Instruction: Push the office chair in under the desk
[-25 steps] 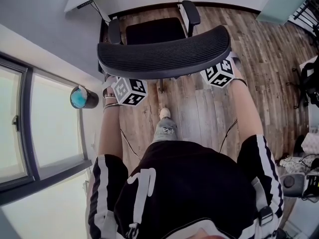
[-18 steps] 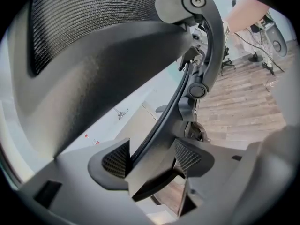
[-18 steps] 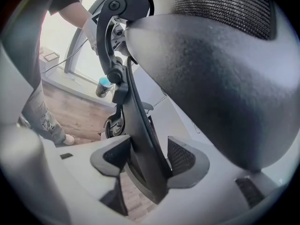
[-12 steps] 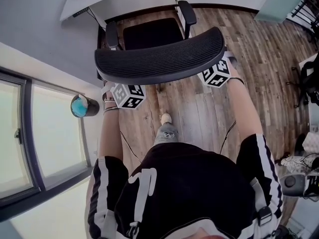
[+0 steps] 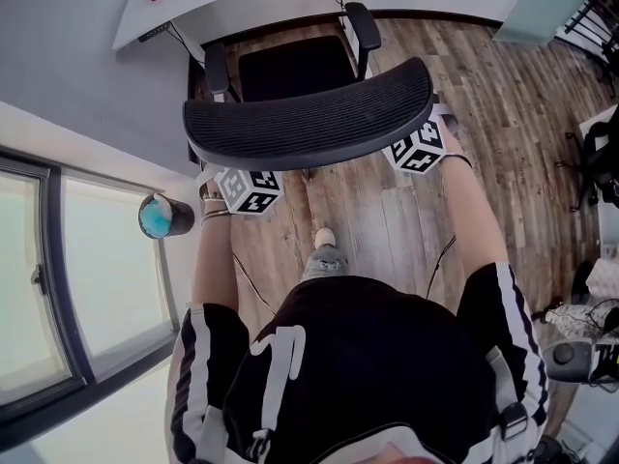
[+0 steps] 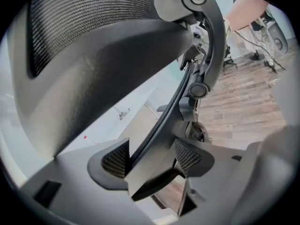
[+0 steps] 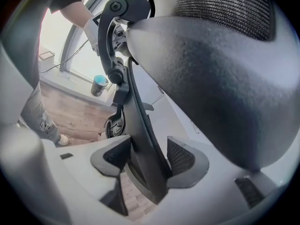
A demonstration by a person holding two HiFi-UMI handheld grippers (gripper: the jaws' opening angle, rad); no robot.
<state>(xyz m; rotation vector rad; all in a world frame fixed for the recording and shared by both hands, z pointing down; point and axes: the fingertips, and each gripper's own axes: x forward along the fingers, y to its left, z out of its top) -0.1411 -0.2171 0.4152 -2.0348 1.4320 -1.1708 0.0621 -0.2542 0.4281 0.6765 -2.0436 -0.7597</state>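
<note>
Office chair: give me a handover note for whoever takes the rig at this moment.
Left gripper: jaws closed on the frame of the office chair backrest, left side.
Right gripper: same, right side.
The office chair faces the desk, with its seat and armrests out in front of it.
Done: both grips set, chair lined up.
Left: roll it forward until the seat is under the desk.

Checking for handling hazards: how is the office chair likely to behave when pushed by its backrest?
It probably rolls easily: the office chair stands on smooth wood floor. Its backrest frame, held by the left gripper and right gripper, looks rigid; the mesh would likely give. Pushed this high, it may swivel or tilt rather than track straight.
</note>
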